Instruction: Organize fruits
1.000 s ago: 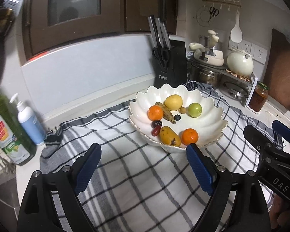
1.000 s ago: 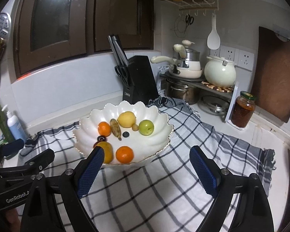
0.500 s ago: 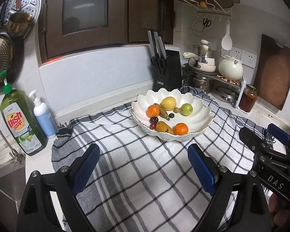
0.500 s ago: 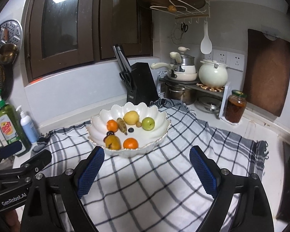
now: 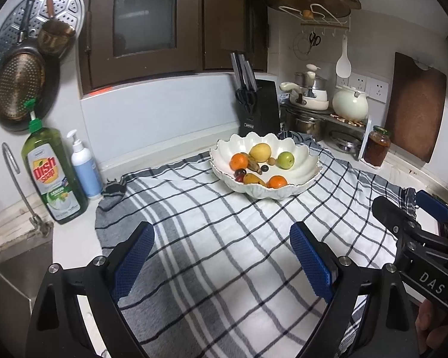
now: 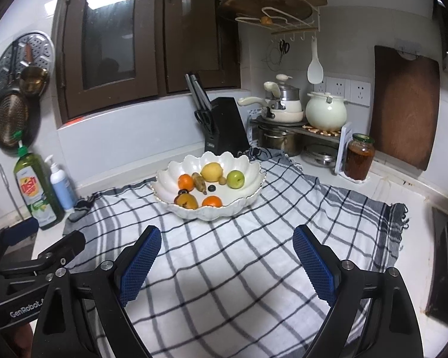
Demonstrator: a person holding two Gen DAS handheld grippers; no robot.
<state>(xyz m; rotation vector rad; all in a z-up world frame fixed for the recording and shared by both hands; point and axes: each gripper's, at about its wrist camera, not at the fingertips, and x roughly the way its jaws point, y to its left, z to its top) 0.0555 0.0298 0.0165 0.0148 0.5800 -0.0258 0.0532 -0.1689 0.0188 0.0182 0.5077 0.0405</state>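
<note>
Toward the back of a checked cloth [image 5: 224,253] spread over the counter, a white scalloped bowl [image 5: 301,176] is set, and all the fruit is gathered in it. One small banana [image 6: 199,182] is laid with its long axis running from the back of the bowl toward the front; which end is the stem cannot be told. Two oranges [image 6: 185,181] are counted, one to the left of the banana and one at the front rim. One yellow fruit [image 6: 211,171] is seen at the back, one green apple [image 6: 235,179] at the right, and one yellow-orange fruit [image 6: 187,200] at the front left. At least three small dark or brown fruits are scattered between these.

Nearer the cameras, well apart from the bowl, the left gripper [image 5: 221,256] and the right gripper [image 6: 227,258] are held over the bare cloth. Both sets of jaws are spread wide, with nothing between them.

A black knife block [image 6: 225,126] is stood just behind the bowl, and one jar [image 6: 359,160] well to its right.
</note>
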